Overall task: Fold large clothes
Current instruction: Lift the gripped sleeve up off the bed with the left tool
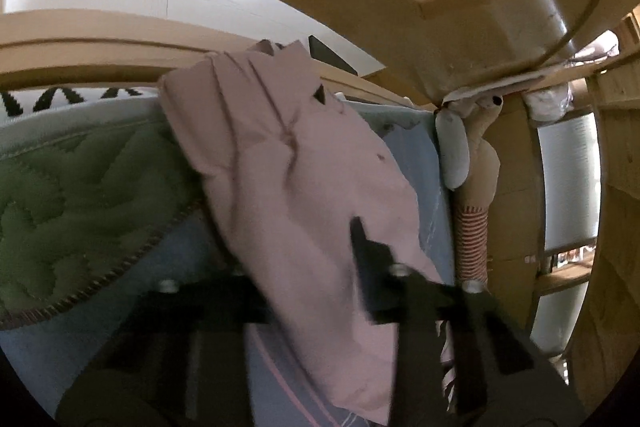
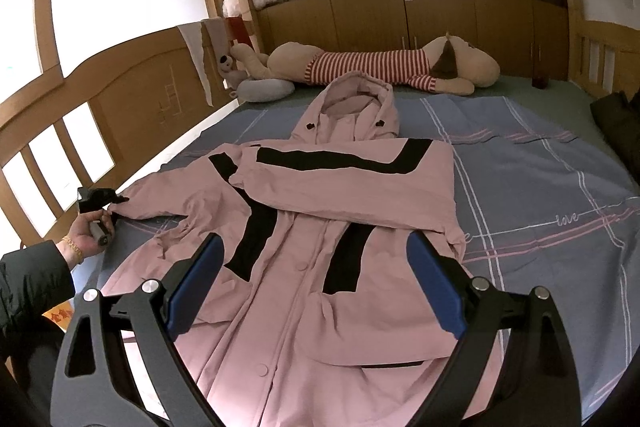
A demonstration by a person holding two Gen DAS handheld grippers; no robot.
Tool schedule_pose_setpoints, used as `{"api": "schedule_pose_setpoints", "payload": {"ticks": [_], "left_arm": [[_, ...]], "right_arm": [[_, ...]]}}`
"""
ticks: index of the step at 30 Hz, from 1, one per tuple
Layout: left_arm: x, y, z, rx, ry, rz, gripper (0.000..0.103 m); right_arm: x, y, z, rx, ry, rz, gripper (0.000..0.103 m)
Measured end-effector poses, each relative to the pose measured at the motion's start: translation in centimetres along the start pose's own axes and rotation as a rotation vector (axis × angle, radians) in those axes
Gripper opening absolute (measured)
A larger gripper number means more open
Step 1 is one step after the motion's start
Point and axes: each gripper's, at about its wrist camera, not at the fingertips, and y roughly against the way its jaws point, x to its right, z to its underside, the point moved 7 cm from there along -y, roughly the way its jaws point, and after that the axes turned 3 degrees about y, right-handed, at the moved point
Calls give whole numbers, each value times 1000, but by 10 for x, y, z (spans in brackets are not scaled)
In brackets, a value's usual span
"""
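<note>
Bed [image 2: 540, 163] fills the frame: blue-grey sheet with pink and white stripes, wooden frame and headboard panels around it.

Pink jacket [image 2: 320, 267] with black bands lies front-up along the middle of the bed, hood [image 2: 352, 107] toward the headboard. One sleeve [image 2: 344, 171] is folded flat across the chest. The other sleeve [image 2: 160, 203] stretches out toward the left edge of the bed.

Big plush toy [image 2: 384, 67] in a red-and-white striped shirt lies across the head of the bed, just past the hood, apart from it. Grey cushion [image 2: 266, 89] beside the plush.

Green quilted blanket [image 1: 80, 195] sits on the bed in my left wrist view, partly under the raised pink fabric.

My right gripper [image 2: 312, 291] hovers over the lower front of the jacket, jaws spread wide, blue pads visible, nothing held.

My left gripper [image 2: 100, 201], in my left hand [image 2: 86, 237], is at the cuff end of the outstretched sleeve. Jaws closed on that cuff, going by the right wrist view. Left wrist view is motion-blurred: pink cloth [image 1: 288, 187] drapes across the jaws and hides the left finger, so grip depth is unclear.
</note>
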Motion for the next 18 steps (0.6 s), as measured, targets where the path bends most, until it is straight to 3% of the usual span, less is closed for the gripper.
{"api": "schedule_pose_setpoints", "payload": {"ticks": [4, 10, 18], "left_arm": [[17, 6, -2, 33, -43, 0, 14], [62, 29, 1, 102, -171, 56, 6], [86, 46, 8, 124, -233, 61, 3]], "right_arm": [[1, 3, 1, 5, 1, 2, 93], [3, 10, 0, 21, 10, 7, 93], [9, 20, -1, 35, 17, 20, 93]]}}
